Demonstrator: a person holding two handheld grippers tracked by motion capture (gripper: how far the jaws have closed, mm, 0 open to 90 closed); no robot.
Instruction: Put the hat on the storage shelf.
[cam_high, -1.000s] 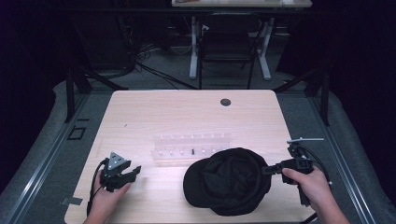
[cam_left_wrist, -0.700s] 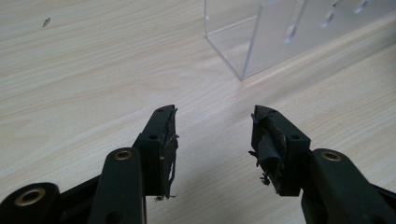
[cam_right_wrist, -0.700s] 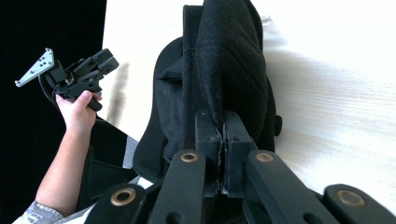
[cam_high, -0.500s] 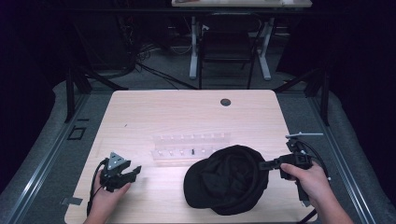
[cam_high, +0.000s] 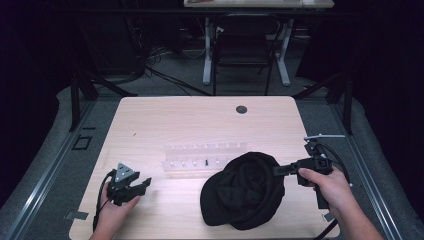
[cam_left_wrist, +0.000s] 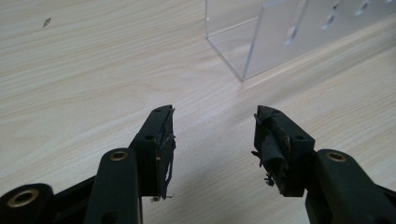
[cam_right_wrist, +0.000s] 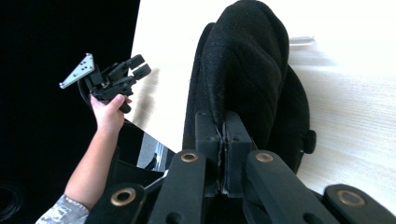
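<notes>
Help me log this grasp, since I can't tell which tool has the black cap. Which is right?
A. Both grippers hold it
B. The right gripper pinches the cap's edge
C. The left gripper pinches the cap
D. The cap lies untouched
B: the right gripper has its jaws clamped together on the edge of the black cap, while the left gripper stands open over bare table.

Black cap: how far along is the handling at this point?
Done: the right gripper is shut on the black cap's edge, tilting that side up. In hand: the lift. Left: the left gripper, jaws just opening and empty, waits near the clear rack.
</notes>
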